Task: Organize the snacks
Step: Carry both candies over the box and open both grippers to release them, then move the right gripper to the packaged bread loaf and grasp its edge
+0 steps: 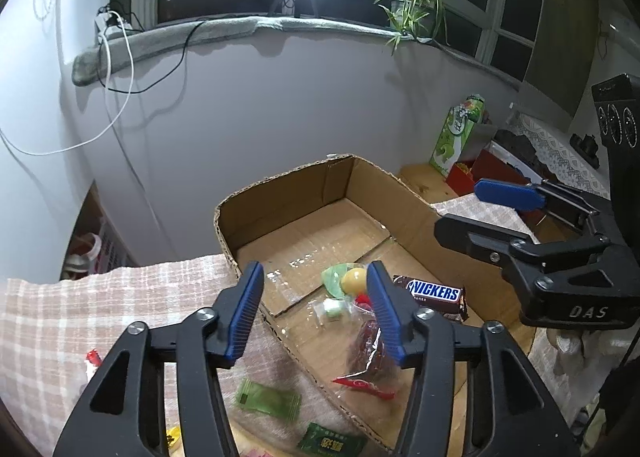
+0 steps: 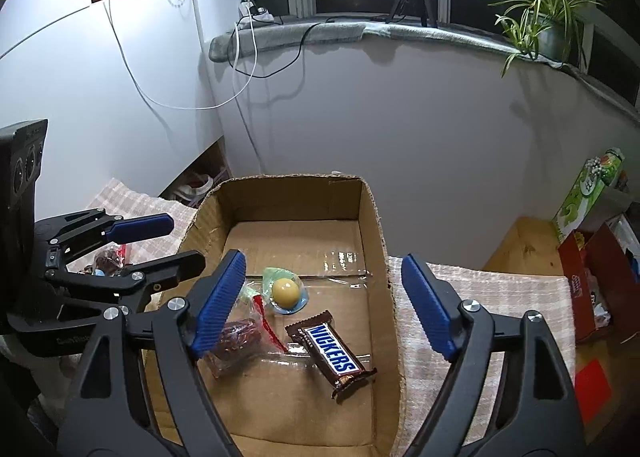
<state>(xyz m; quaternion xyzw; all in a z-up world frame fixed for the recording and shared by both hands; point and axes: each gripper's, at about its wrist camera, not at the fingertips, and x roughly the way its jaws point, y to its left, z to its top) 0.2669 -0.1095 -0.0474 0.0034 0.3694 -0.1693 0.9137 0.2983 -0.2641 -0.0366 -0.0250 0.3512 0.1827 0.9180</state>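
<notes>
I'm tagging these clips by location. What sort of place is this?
Probably a room at home, by a window at night: a potted plant on the sill, a checked cloth on the table, and a cardboard box of snacks.

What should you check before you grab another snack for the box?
1. Left gripper open and holding nothing: ok.
2. Right gripper open and holding nothing: ok.
3. Snickers bar lying inside the cardboard box: ok.
4. Room left on the box floor: ok.
5. Green packets outside the box, waiting on the cloth: not ok.
6. More snacks hidden below the left gripper: cannot tell.
</notes>
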